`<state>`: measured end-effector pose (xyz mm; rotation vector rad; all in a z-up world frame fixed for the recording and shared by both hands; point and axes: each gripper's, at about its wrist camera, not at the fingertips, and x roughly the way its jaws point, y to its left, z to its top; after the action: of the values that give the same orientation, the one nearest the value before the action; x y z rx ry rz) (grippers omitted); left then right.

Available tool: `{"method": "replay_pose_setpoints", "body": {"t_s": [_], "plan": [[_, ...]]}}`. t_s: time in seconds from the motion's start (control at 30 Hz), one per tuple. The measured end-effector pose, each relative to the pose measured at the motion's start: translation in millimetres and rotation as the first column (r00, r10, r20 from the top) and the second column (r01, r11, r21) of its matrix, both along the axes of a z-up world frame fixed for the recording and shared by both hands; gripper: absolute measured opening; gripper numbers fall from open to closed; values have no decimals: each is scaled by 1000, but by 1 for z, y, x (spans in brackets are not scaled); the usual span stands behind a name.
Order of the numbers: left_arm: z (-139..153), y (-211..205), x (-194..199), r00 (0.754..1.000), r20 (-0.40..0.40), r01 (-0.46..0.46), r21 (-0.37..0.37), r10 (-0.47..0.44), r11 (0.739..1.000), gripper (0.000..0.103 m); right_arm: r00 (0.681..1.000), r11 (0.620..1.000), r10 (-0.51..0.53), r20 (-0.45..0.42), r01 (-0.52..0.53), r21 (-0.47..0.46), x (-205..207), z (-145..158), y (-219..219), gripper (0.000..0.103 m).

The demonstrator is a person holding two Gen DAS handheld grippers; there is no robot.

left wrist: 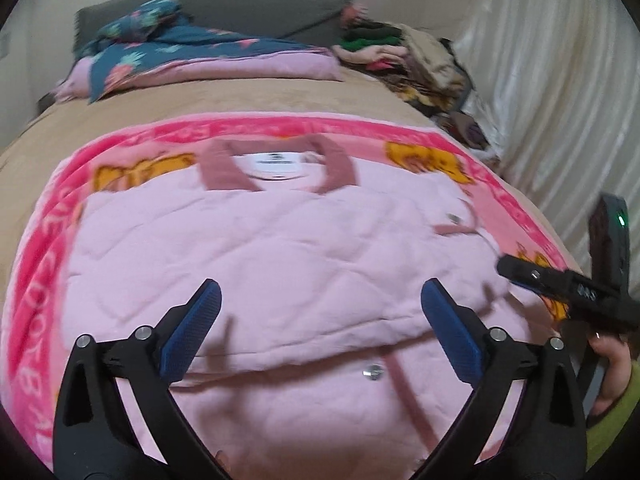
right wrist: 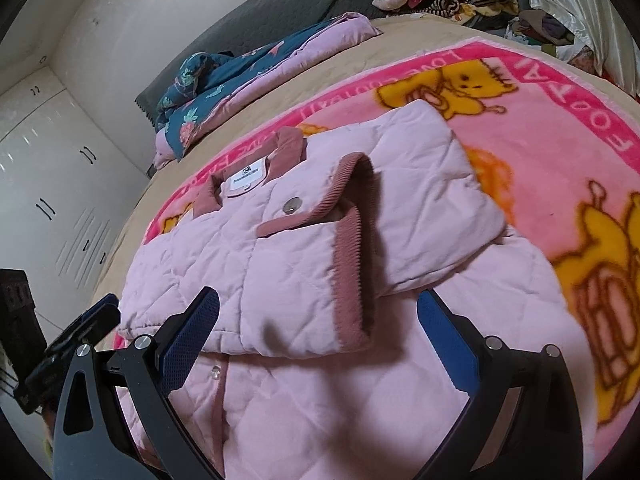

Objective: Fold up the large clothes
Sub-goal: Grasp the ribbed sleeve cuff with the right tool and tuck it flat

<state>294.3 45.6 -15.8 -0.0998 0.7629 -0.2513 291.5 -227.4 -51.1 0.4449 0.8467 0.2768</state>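
Observation:
A pale pink quilted jacket [left wrist: 280, 248] with a dusty-rose collar [left wrist: 336, 168] lies flat on a pink bear-print blanket [left wrist: 40, 240]. In the right wrist view the jacket [right wrist: 304, 272] has a sleeve folded across its front, ending in a rose cuff [right wrist: 352, 264]. My left gripper [left wrist: 320, 296] hangs open over the jacket's middle, with nothing between its blue pads. My right gripper [right wrist: 318, 304] is also open, above the folded sleeve and the lower front. Each gripper shows at the edge of the other's view: the right gripper [left wrist: 560, 284], the left gripper [right wrist: 80, 328].
A folded blue floral and pink quilt [left wrist: 192, 52] and a pile of mixed clothes [left wrist: 400, 52] lie at the head of the tan bed. A pale curtain [left wrist: 540, 80] hangs on the right; white wardrobe doors [right wrist: 52, 168] stand on the left. A hand in a green sleeve [left wrist: 612, 368] holds the right gripper.

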Motion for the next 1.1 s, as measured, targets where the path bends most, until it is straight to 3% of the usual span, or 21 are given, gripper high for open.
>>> {"method": "replay_pose_setpoints", "body": {"t_s": [0.3,0.47,0.53,0.6,0.73,0.83,0.97,1.1], "plan": [[-2,57,8,987,-27,-156,-40,155,987,94,999,997,-34,-38,36,64,14,-19,2,98],[-1,93,8,968,-35,-249,-78,247,965,93,1000,999,-11,-30,12,47,15,-24,8,71],[-1,108,8,962,-46,-271,-118,268,955,93,1000,1000,-4,10,4,-3,12,-18,12,48],[0,119,6,956,-46,-295,-142,291,945,93,997,999,6,71,-3,-42,8,-7,15,37],[0,132,3,945,-47,-326,-147,323,934,93,988,995,49,147,-36,-90,3,13,24,23],[-2,138,3,938,-55,-347,-153,343,925,93,980,984,87,179,-56,-171,0,27,39,22],[-2,140,3,936,-53,-352,-160,348,922,93,937,975,190,293,-146,-165,-9,58,59,19],[-1,139,3,936,-49,-353,-147,349,924,93,823,952,301,482,-231,-200,-34,105,72,18]]}}
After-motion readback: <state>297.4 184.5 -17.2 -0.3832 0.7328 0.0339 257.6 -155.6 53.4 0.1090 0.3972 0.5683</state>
